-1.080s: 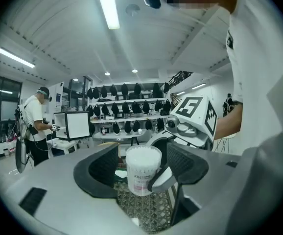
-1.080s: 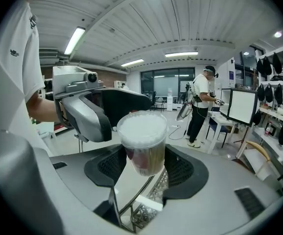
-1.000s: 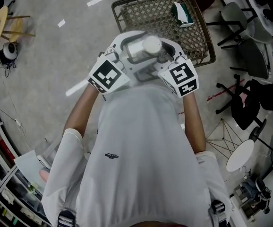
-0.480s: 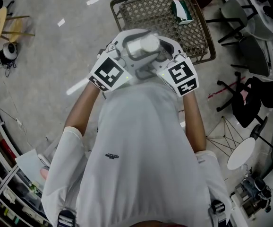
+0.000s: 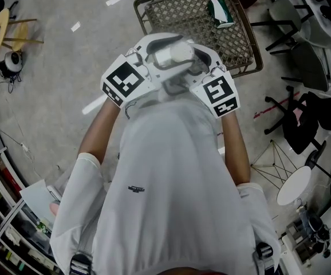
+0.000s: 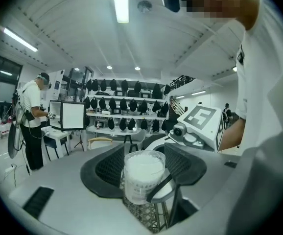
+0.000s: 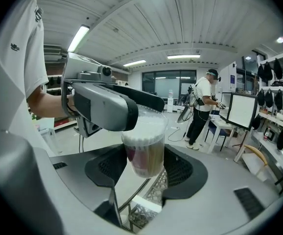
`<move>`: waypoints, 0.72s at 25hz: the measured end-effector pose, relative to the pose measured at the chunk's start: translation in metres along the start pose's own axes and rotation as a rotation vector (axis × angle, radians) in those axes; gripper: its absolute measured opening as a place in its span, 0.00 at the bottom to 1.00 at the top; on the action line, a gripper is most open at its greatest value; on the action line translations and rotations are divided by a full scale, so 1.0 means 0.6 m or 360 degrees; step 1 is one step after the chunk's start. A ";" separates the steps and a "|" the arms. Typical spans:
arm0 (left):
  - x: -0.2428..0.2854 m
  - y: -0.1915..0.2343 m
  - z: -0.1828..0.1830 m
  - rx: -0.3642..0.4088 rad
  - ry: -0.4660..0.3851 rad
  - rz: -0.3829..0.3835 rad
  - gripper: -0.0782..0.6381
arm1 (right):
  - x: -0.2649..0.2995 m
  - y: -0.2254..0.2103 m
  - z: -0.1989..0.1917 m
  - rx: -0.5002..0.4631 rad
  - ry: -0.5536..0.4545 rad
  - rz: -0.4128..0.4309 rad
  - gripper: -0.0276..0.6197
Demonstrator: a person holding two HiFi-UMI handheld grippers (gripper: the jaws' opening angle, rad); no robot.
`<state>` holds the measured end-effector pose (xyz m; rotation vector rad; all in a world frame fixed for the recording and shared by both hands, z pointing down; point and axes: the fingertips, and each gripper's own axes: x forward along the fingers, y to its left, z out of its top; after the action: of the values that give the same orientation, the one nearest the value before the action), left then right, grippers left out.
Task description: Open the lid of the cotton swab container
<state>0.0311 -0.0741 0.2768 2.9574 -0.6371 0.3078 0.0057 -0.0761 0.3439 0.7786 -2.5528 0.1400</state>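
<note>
The clear cotton swab container [image 5: 172,55] hangs in the air in front of the person's chest, above a wire basket. In the right gripper view its body [image 7: 146,153], full of swabs, sits between the black pads [image 7: 179,169] of my right gripper [image 7: 145,166], which is shut on it. My left gripper [image 6: 142,166] comes from the other side; its jaws have just been closing and now press on the white lid end [image 6: 142,173]. A grey finger [image 7: 105,109] of the left gripper covers the lid's side. Both marker cubes [image 5: 122,80] [image 5: 220,93] flank the container.
Below the hands stands a brown wire basket [image 5: 177,16] holding a green and white packet [image 5: 220,13]. Black chairs [image 5: 303,56] and a round white table [image 5: 291,188] are at the right, shelves [image 5: 5,222] at the lower left. Another person [image 7: 205,106] stands farther off.
The left gripper's marker cube has shifted a little to the left and rolled. The container and the right gripper have stayed put.
</note>
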 end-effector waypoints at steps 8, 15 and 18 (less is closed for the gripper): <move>0.015 -0.005 0.040 0.0091 -0.0096 0.0036 0.46 | -0.011 -0.012 -0.003 0.0005 -0.0019 -0.0031 0.40; 0.043 0.006 0.077 0.0159 -0.0168 0.0058 0.44 | -0.017 0.000 -0.016 0.0012 0.0015 -0.0019 0.40; 0.054 0.011 0.081 0.0138 -0.0173 0.0062 0.44 | -0.016 0.006 -0.017 0.0032 0.0012 -0.0003 0.40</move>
<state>0.0656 -0.0996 0.2365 3.0652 -0.7119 0.1829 0.0151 -0.0659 0.3487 0.7861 -2.5471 0.1679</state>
